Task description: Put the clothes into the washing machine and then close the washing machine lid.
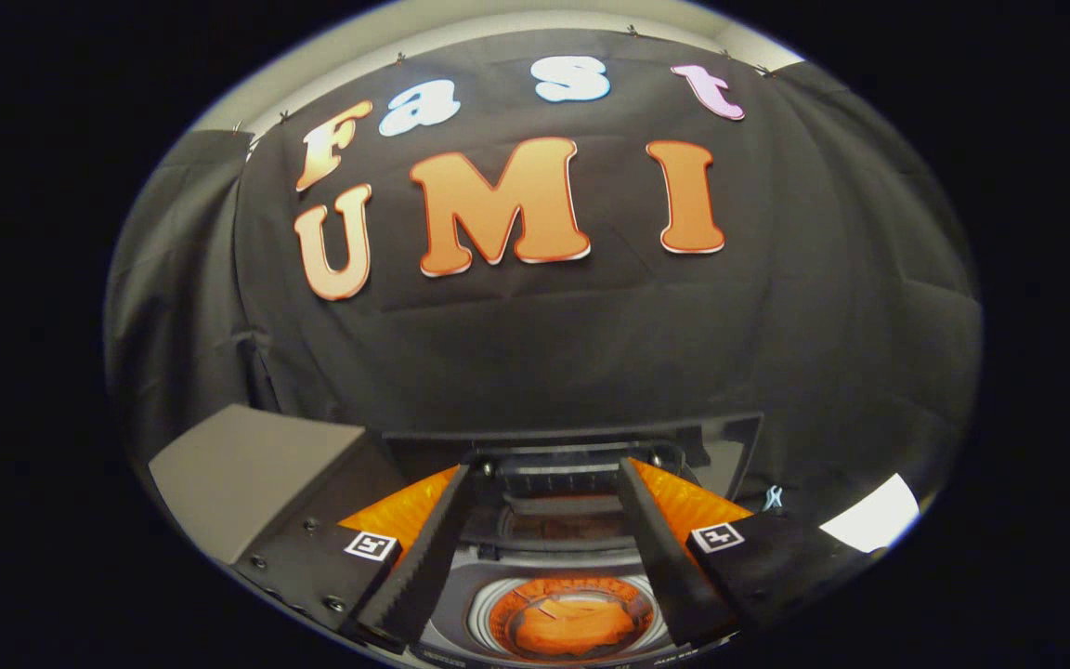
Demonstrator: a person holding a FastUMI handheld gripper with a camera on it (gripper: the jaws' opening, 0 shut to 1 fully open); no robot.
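1. A grey slab [247, 469] is seen off to the left of the fingers; probably part of the booth furniture, and it can't be told for sure what it is.
2. The gripper [544, 492] is held with its fingers spread wide and nothing pinched between them; the left finger [428, 548] and right finger [660, 548] are angled in toward each other at the tips.
3. The washing machine [563, 544] is framed right in the gap between the fingers, below and just ahead; its drum is open on top, and the orange clothes [565, 624] are already sat inside it, bunched in the middle.
4. The lid [581, 446] looks to be stood up at the back, just beyond the fingertips, its long edge running across from left to right; so the next move is judged to be a reach forward and over it, then a pull down toward the drum.
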